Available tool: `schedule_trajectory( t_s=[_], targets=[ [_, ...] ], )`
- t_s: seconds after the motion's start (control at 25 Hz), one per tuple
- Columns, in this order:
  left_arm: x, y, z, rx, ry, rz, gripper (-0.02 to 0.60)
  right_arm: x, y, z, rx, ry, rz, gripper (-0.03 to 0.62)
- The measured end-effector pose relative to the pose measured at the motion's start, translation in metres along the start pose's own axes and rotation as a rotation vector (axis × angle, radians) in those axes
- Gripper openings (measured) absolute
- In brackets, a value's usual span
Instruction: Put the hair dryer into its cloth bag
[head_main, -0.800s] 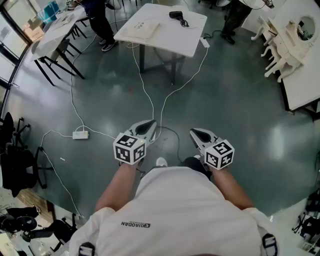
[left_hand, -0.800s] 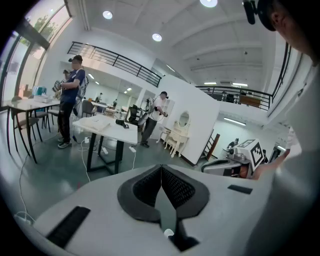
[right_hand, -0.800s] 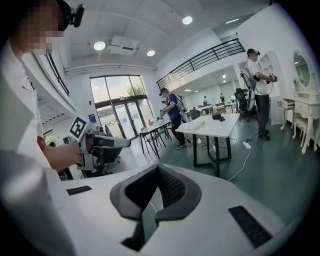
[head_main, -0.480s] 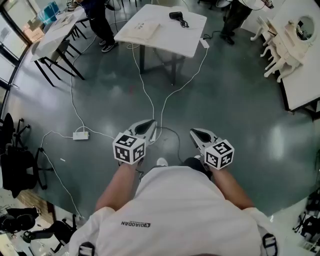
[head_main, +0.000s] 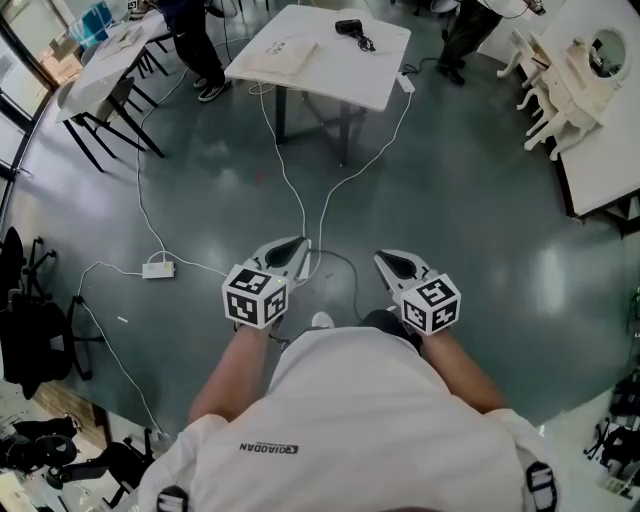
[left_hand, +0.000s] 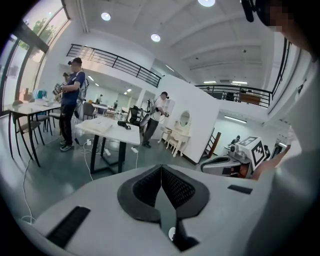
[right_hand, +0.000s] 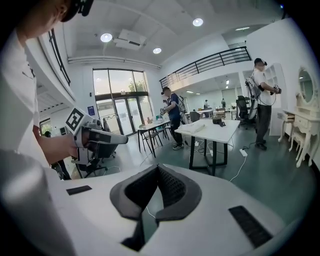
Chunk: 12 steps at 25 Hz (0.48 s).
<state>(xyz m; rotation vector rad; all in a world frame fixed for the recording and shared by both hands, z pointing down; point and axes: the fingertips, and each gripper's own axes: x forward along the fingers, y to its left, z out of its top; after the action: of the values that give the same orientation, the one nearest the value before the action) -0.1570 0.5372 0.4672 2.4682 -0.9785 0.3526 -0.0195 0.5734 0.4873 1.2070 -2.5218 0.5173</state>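
Hair dryer (head_main: 350, 27) on table (head_main: 350, 68) unmoved; view shifted slightly.

My white short-sleeved T-shirt (head_main: 350, 420) carries dark print; black straps (head_main: 172, 497) sit at five and seven o'clock. The left claw (head_main: 300, 245) and right claw (head_main: 382, 258) are pale grey, with black-and-white marker cubes (head_main: 255, 296).

Brightly lit from ceiling lamps (right_hand: 105, 37) high above the fingers (right_hand: 171, 188). Soft glare on the floor (head_main: 545, 270) beside them; sharp, yet bent and dark at the edges.
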Motion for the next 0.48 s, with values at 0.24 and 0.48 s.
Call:
schedule_trajectory(
  t_s=[0.24, 0.48],
  targets=[
    [0.003, 0.007, -0.004, -0.003, 0.011, 0.002, 0.029, 0.006, -0.008, 0.006, 0.02, -0.003, -0.015, 0.021],
    [0.007, 0.019, -0.008, -0.018, 0.031, 0.003, 0.029, 0.016, -0.011, 0.006, 0.057, 0.025, -0.012, 0.021]
  ],
)
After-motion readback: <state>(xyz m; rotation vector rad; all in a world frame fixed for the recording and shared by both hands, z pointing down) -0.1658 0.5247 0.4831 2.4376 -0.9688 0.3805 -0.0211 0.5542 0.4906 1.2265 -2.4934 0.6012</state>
